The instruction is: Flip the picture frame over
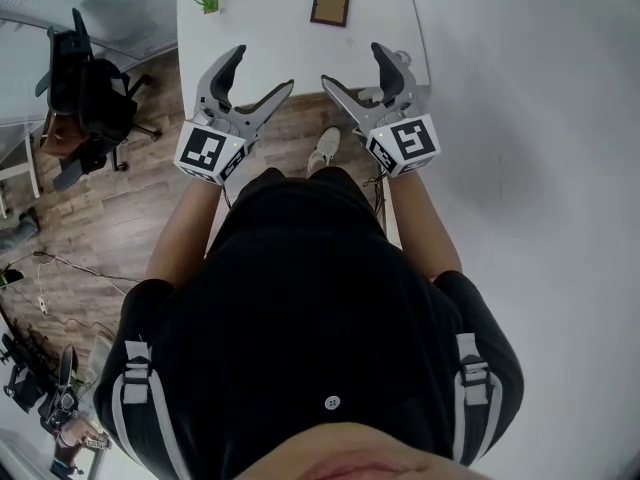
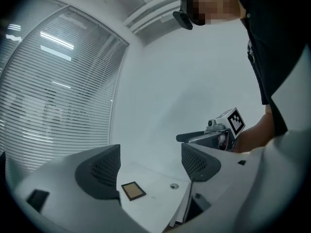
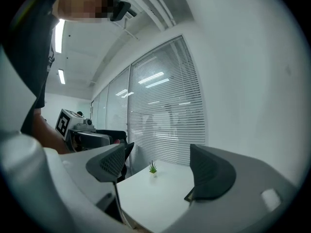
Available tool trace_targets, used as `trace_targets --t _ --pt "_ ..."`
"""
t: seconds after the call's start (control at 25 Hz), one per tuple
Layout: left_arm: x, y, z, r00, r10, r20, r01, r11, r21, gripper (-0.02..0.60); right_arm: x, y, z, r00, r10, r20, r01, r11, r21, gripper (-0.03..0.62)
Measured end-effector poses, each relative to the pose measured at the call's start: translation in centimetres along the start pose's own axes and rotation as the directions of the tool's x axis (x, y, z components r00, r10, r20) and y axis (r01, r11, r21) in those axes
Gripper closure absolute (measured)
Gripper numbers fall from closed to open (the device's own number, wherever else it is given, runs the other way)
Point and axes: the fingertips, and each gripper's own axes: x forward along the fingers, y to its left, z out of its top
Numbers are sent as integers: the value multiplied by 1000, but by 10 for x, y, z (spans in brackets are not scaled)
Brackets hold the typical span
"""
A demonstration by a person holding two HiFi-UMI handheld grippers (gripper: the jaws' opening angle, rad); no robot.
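We can read no words, numbers or brand names anywhere. The only printed signs we see are black-and-white square patterns on the marker cube [image 1: 210, 153] of the left claw [image 1: 262, 71] and the matching cube [image 1: 403, 143] of the right claw [image 1: 352, 65]; they spell nothing.

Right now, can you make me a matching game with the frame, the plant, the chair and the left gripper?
1 picture frame
2 plant
3 chair
4 left gripper

A on the wooden floor
B open, holding nothing
C far left corner of the table
D flat on the table, right of the plant

Pairs: 1-D, 2-C, 3-A, 4-B.
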Motion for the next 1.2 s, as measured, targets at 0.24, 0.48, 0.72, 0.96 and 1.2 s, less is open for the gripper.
trace_targets --t 0.24,0.48,0.72,0.96,1.2 --pt "65 14 13 999 43 0 -43 999 0 198 23 -63 4 999 45 -17 -44 999 18 175" --pt "114 35 19 996 87 9 -87 996 -5 198 47 -117 2 997 68 -34 -67 997 28 175" --pt "141 63 7 994 110 -8 -110 994 -19 198 73 -149 -15 995 65 -70 -62 997 48 175" --pt "163 109 -22 999 48 -23 -49 998 -40 198 116 -170 -40 993 26 -118 -18 997 73 175" --pt "184 150 -44 998 -37 -45 35 998 -46 199 161 -188 -79 979 -17 -202 37 995 95 177"
